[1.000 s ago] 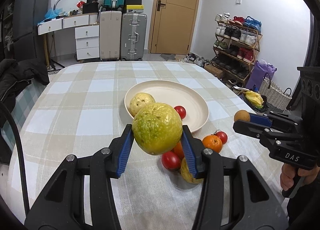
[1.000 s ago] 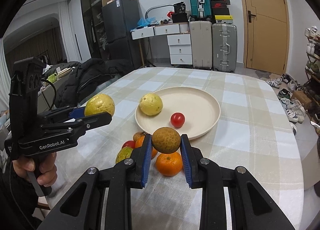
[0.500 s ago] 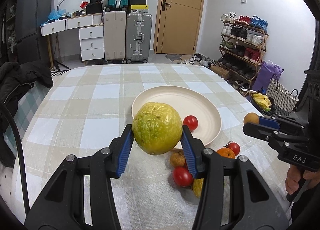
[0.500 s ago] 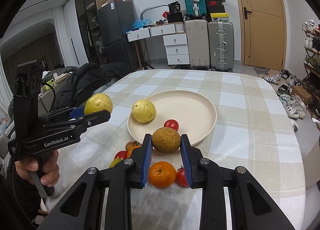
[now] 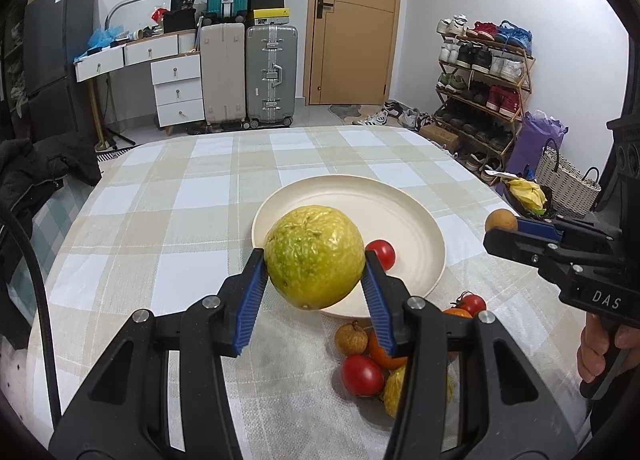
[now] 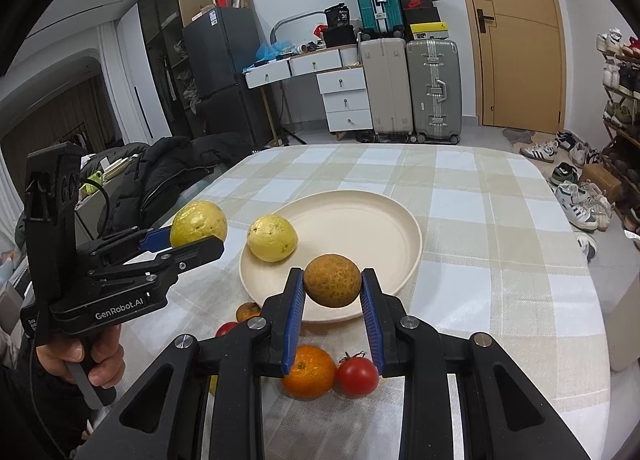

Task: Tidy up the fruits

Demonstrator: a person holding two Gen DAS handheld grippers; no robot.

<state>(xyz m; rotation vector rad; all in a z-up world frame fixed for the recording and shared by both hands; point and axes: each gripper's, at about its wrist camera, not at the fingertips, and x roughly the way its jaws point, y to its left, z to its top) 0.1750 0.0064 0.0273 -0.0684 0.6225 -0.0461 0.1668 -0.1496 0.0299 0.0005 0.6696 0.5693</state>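
Moved: both grippers closer over plate (image 6: 412,236) than before.
left gripper (image 5: 314,280): we clamp green guava (image 5: 314,256), airborne.
right gripper (image 6: 332,292): we clamp brown fruit (image 6: 332,280).
Tip: lower onto bare plate before releasing, clear of yellow guava (image 6: 272,238) and tomato (image 5: 380,254).

Suitcases (image 5: 248,72), shoe rack (image 5: 484,72), door (image 5: 354,20).

Both grippers' jaws clamped, raised.
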